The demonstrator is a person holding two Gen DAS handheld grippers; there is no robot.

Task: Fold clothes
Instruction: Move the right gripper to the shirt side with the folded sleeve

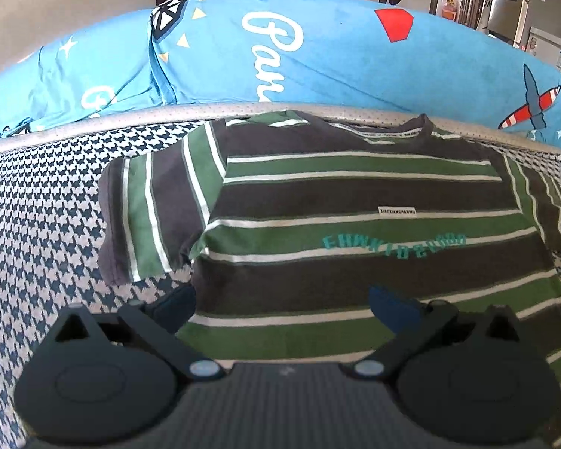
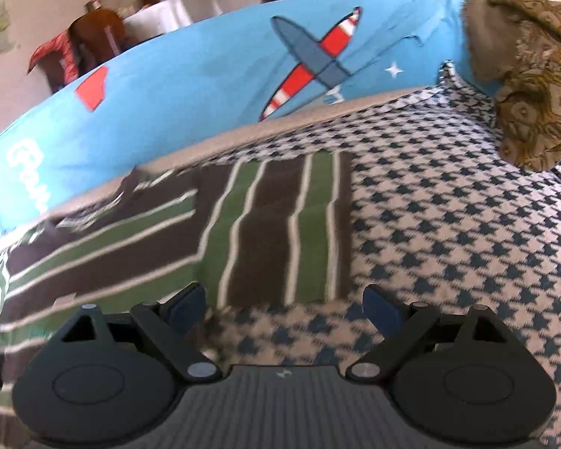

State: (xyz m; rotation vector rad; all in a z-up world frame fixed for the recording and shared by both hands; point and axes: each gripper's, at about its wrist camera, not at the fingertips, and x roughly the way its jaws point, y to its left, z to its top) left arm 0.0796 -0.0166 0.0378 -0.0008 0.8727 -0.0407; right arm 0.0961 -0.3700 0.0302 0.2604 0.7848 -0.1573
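Sofa [image 1: 37,205] with the houndstooth cover fills most of what I see, blue cartoon blanket [image 1: 318,56] draped along the back. Striped shirt [image 1: 355,224] is lying flat on the seat, front up, collar toward the blanket, both sleeves [image 2: 280,224] spread out to the sides. So I'd say folding hasn't really started, everything's left to do. Left gripper [image 1: 280,307] hangs over the hem, jaws wide apart, nothing in them. Right gripper [image 2: 284,310] sits just below the right sleeve, also wide apart and empty.
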